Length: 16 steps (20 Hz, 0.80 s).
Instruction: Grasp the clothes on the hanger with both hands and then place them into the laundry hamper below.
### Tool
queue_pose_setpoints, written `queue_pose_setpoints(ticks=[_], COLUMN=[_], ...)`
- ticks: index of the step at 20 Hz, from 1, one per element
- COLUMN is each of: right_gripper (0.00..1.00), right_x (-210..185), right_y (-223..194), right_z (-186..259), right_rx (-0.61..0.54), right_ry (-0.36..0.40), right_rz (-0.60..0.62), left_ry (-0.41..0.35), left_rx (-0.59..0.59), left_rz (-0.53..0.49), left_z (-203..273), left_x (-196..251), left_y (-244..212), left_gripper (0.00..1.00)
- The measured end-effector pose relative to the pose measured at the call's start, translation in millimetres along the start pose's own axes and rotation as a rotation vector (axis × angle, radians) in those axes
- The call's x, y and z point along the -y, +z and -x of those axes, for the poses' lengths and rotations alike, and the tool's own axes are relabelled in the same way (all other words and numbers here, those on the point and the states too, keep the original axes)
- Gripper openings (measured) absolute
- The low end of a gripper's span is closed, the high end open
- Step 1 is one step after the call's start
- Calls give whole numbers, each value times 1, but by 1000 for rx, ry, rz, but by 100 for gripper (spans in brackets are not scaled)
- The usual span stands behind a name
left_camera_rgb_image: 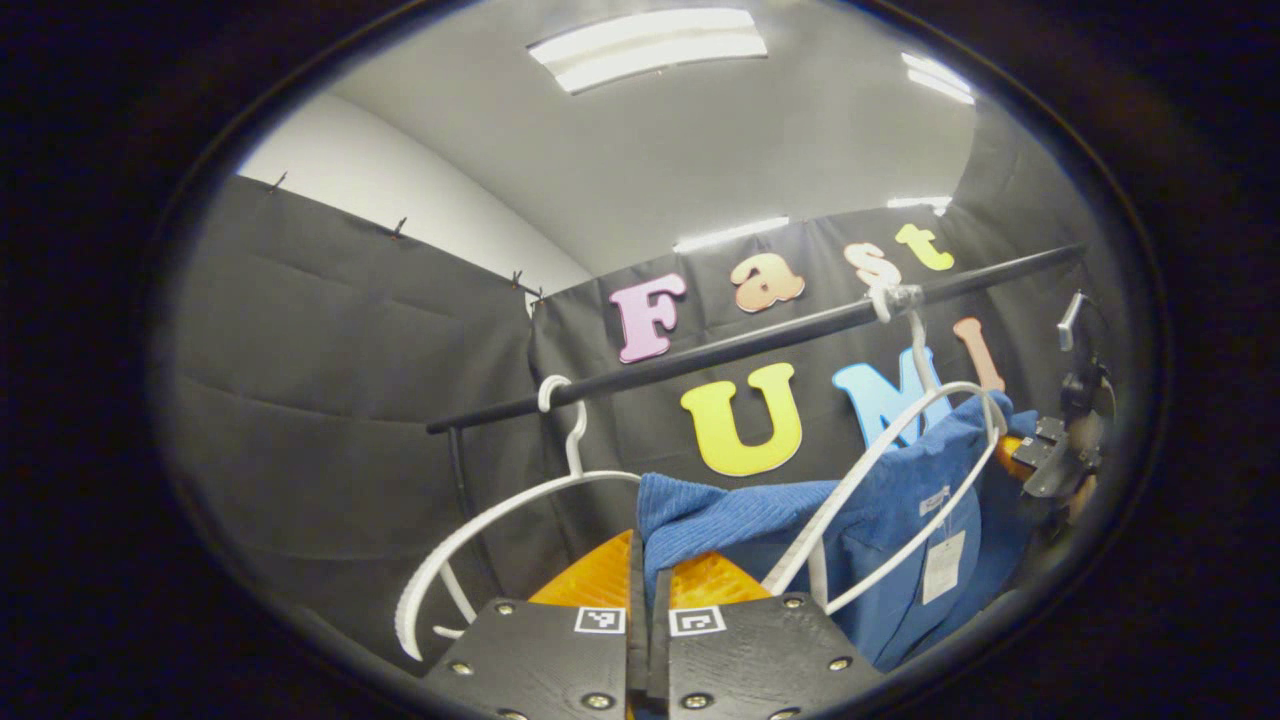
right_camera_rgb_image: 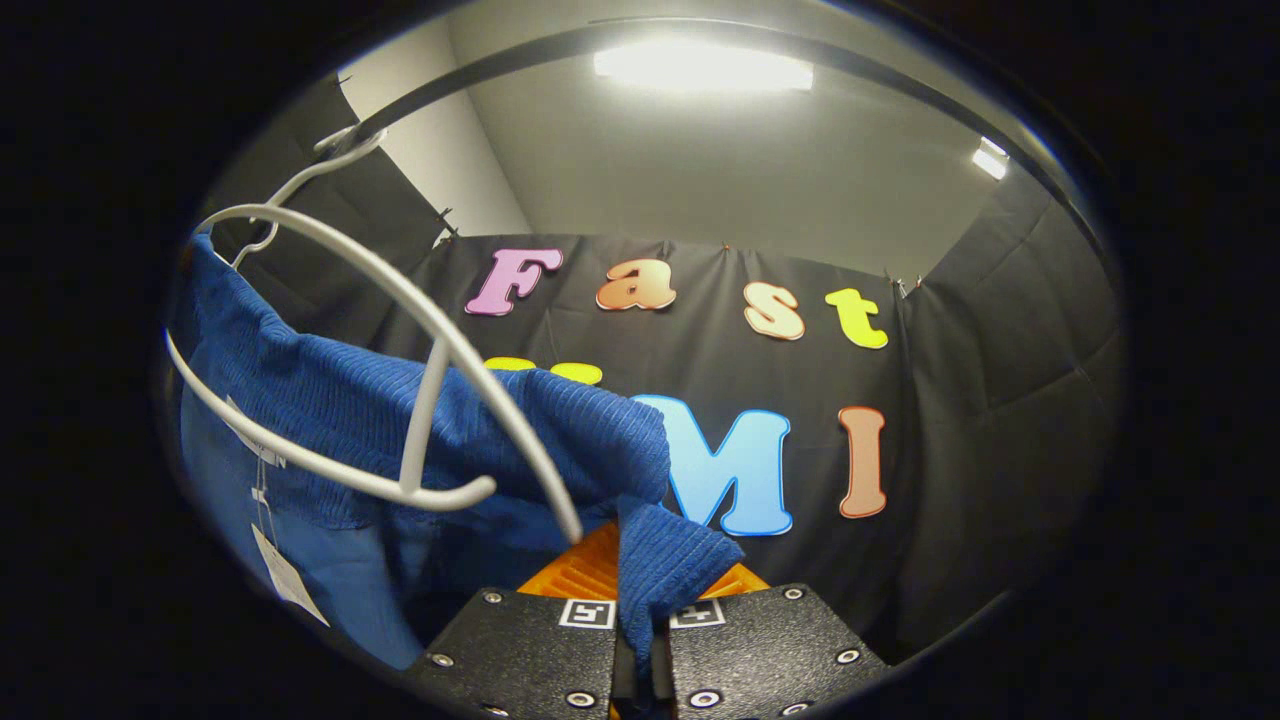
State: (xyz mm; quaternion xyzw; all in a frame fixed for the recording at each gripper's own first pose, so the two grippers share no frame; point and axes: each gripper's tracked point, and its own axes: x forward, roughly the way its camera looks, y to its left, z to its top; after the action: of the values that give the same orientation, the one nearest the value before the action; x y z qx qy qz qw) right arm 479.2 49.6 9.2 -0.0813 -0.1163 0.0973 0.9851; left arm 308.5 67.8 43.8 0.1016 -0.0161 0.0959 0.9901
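Had both the left gripper [left_camera_rgb_image: 648, 590] and right gripper [right_camera_rgb_image: 640, 610] clamped on the blue garment [right_camera_rgb_image: 330, 400] under bright ceiling lights [right_camera_rgb_image: 700, 65], black cloth walls [left_camera_rgb_image: 330, 380] all round.

The left gripper view looks up and forward from low down, close behind its own fingers [left_camera_rgb_image: 720, 590], toward the far wall and ceiling, with the rod [left_camera_rgb_image: 760, 340] crossing above. The right gripper view also tilts upward, very near the garment [right_camera_rgb_image: 340, 400] and the hanger [right_camera_rgb_image: 420, 330] on its left. Both views share the garment, that hanger, the rod and the ceiling lights.
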Motion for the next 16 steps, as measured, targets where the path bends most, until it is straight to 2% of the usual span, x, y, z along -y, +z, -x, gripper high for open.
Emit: queue_pose_setpoints(ticks=[5,9,14,15,16], right_gripper=[4,4,4,4,4], right_x=[-9,-24,-48,-51,-53], right_y=[-26,-48,-61,-61,-60], right_z=[7,11,50,58,66], right_rx=[-39,-90,-112,-117,-122], right_ry=[21,57,114,119,120], right_rz=[21,23,55,55,51], left_ry=[1,15,61,66,67], left_rx=[4,-52,-110,-114,-117], left_rz=[60,82,141,149,154], left_z=[0,-4,30,36,43], left_x=[1,-3,-27,-31,-34], left_y=[-12,-42,-77,-81,-83], left_gripper=[1,1,1,6,6])
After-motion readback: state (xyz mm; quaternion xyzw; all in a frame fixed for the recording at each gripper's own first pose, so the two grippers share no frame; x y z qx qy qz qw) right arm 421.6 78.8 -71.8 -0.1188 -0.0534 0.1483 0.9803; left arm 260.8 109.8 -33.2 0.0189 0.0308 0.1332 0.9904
